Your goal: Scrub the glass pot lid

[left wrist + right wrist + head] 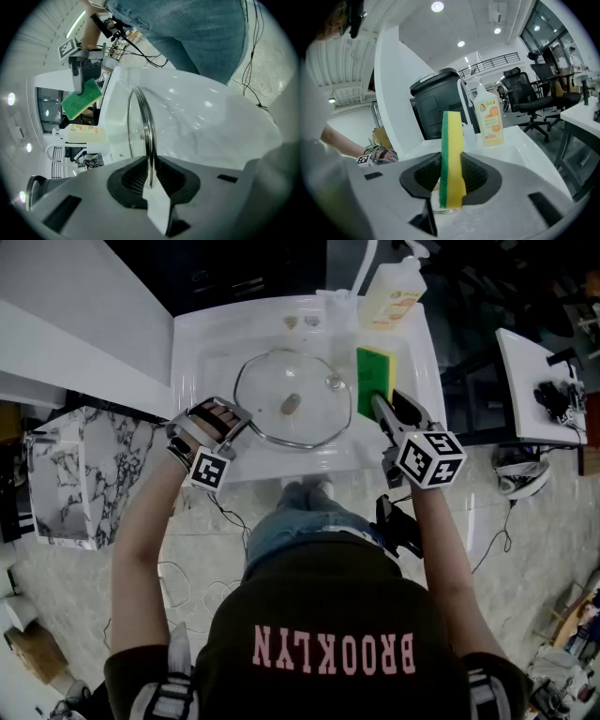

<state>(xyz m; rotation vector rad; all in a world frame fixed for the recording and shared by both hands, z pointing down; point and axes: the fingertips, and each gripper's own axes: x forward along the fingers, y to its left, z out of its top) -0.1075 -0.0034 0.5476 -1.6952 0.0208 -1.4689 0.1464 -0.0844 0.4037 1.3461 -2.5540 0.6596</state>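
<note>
The round glass pot lid point(291, 397) with a steel rim hangs over the white sink basin point(202, 352). My left gripper point(239, 418) is shut on the lid's rim at its near left edge; in the left gripper view the lid point(143, 129) stands edge-on between the jaws of the left gripper point(150, 180). My right gripper point(382, 409) is shut on a green and yellow sponge point(375, 381), held beside the lid's right edge. The sponge point(451, 157) stands upright in the right gripper point(451, 185), green side to the left.
A soap bottle point(394, 292) with an orange label stands at the sink's back right corner, near the faucet point(361, 273). A marble-patterned block point(80, 470) sits to the left. A white desk point(544, 390) stands to the right.
</note>
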